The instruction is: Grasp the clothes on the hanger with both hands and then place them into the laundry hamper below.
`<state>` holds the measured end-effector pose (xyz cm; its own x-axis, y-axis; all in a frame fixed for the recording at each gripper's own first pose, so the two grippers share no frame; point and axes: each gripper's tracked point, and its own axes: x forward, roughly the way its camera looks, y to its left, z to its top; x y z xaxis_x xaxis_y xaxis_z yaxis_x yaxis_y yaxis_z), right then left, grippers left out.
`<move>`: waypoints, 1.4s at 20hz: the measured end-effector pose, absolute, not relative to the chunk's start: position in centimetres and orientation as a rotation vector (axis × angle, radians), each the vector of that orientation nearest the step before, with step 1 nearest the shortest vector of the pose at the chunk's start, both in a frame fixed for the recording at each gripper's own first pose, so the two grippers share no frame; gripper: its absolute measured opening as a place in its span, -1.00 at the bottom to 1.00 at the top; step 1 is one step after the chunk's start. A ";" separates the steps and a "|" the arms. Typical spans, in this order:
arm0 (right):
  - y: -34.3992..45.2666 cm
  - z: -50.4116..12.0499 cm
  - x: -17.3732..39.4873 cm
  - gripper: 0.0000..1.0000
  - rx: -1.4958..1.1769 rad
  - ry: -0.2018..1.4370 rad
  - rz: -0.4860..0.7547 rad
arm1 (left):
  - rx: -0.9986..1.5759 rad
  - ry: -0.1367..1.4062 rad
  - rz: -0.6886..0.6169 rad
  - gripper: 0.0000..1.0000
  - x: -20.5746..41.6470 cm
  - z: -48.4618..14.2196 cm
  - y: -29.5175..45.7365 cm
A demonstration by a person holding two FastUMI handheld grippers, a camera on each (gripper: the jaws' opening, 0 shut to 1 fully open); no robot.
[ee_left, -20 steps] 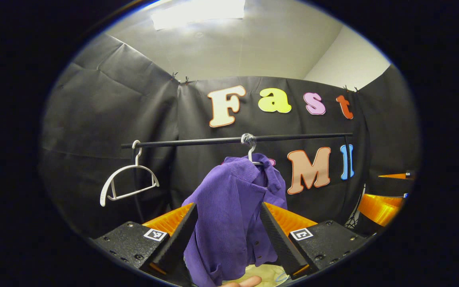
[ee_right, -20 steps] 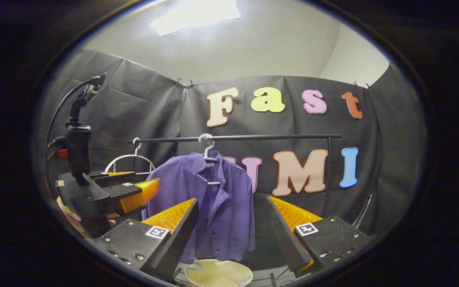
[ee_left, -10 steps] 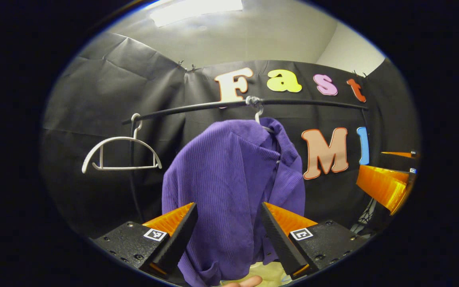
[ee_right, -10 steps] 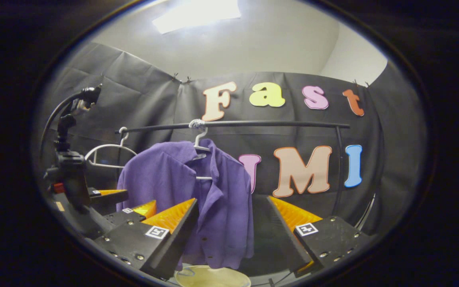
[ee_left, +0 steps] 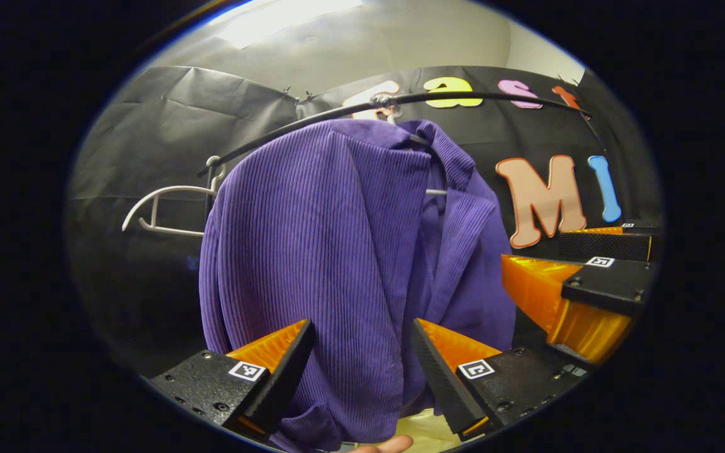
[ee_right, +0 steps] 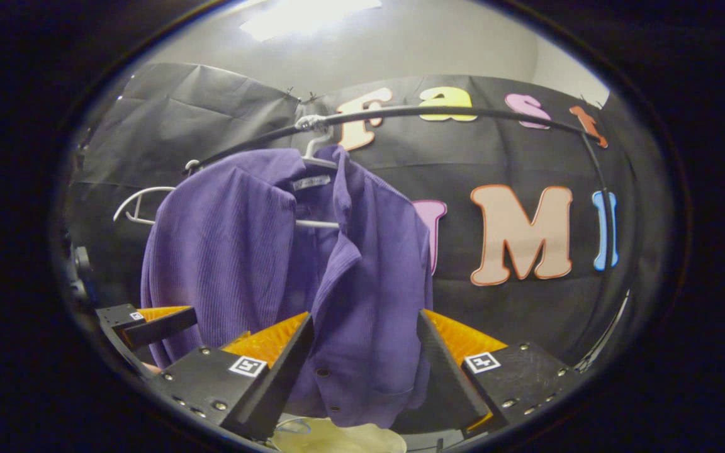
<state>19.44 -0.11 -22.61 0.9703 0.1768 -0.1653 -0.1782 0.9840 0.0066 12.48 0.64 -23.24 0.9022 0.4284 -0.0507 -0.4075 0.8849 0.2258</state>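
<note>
A: Start at the claws. The left gripper [ee_left: 357,352] stands wide, with the purple corduroy shirt [ee_left: 350,251] hanging between its fingers but neither finger pressing on it. The right gripper [ee_right: 365,352] is just as wide, framing the shirt's buttoned front hem [ee_right: 362,377], nothing pinched.

B: And the shirt is on its white hanger [ee_right: 317,148], hooked over the black rail [ee_right: 463,113], not yet lifted?

A: Yes. The hamper [ee_right: 337,437] shows as a pale rim straight below the hem.

B: What could go wrong?

A: I'd judge that closing now catches only one loose layer, so the cloth slips out. Pulling down while the collar sits on the hanger could drag the hook along the rail or tip it off, hanger and all.

B: Room to move?

A: The right gripper's fingers [ee_left: 557,296] sit near the left one's, beside the shirt's front edge; the two could knock together. An empty white hanger [ee_left: 161,211] hangs close on the rail to the other side. Downward looks free; the rail limits upward travel.
</note>
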 end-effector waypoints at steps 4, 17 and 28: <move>-0.4 -25.1 21.1 0.97 -0.065 0.173 0.206 | 0.222 0.132 0.497 0.92 14.3 -25.4 1.9; 3.9 -28.6 24.1 0.96 -0.127 0.204 0.296 | 0.169 0.105 0.479 0.00 15.1 -23.7 6.8; 5.8 -22.5 29.9 0.96 0.136 0.175 0.157 | 0.004 0.032 0.168 -0.99 13.0 -19.9 4.0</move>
